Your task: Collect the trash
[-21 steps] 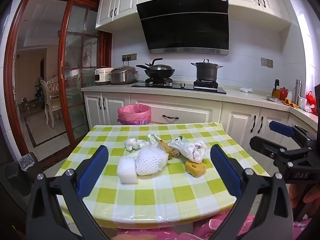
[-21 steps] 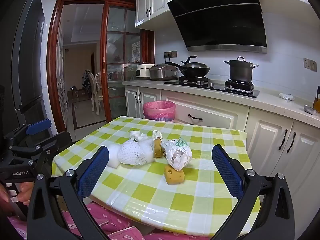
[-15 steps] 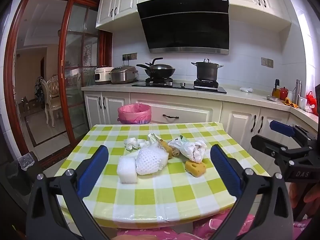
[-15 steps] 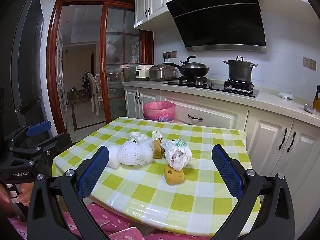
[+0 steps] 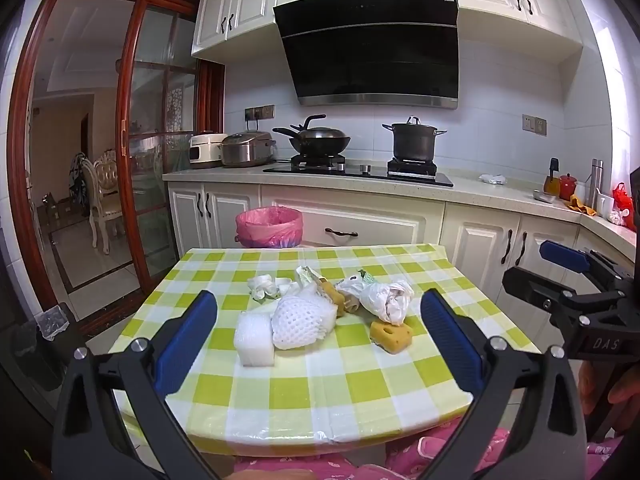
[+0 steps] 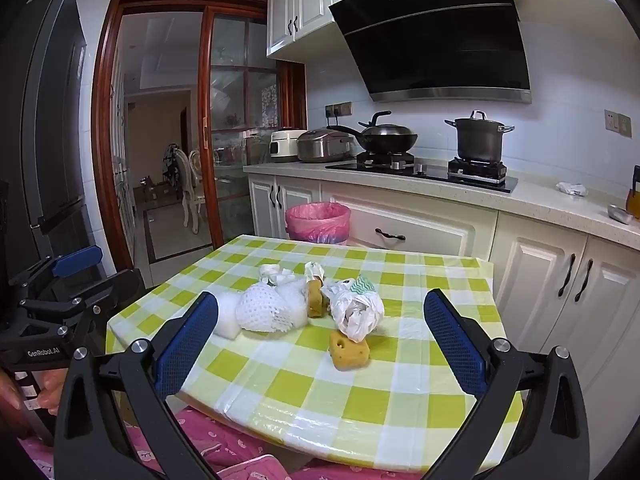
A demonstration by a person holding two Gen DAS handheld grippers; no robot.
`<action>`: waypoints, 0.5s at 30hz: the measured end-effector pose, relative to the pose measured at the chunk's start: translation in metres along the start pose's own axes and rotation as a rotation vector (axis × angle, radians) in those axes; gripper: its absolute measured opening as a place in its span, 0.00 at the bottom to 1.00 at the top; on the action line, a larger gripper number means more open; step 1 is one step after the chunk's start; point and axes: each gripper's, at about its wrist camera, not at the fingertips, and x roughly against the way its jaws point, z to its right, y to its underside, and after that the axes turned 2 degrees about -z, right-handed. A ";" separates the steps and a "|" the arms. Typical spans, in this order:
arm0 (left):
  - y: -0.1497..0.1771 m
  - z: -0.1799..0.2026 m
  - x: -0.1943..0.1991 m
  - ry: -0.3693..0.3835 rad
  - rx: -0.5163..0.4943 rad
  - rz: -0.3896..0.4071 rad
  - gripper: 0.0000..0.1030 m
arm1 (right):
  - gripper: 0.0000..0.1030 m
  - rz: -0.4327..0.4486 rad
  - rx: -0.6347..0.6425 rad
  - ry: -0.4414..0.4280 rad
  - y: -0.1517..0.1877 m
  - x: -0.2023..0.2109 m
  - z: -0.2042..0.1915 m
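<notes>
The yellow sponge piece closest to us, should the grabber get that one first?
Probably yes. The right gripper could ease forward around the yellow sponge piece: its fingers are open and empty, the piece lies apart from the pile, and the pink-lined bin waits beyond the table.

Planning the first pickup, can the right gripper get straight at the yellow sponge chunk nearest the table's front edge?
Probably yes. The right gripper is open, and the yellow sponge chunk lies apart at the front of the pile, with only bare tablecloth before it.

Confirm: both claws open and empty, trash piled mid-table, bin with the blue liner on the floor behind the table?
Not quite: the bin has a pink liner, not blue, as the left wrist view shows. The rest holds: left claw and right claw open and empty, trash pile mid-table.
</notes>
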 end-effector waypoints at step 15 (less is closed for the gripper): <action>0.000 0.000 0.000 0.003 -0.002 0.001 0.96 | 0.94 0.001 -0.005 -0.001 0.000 0.000 0.001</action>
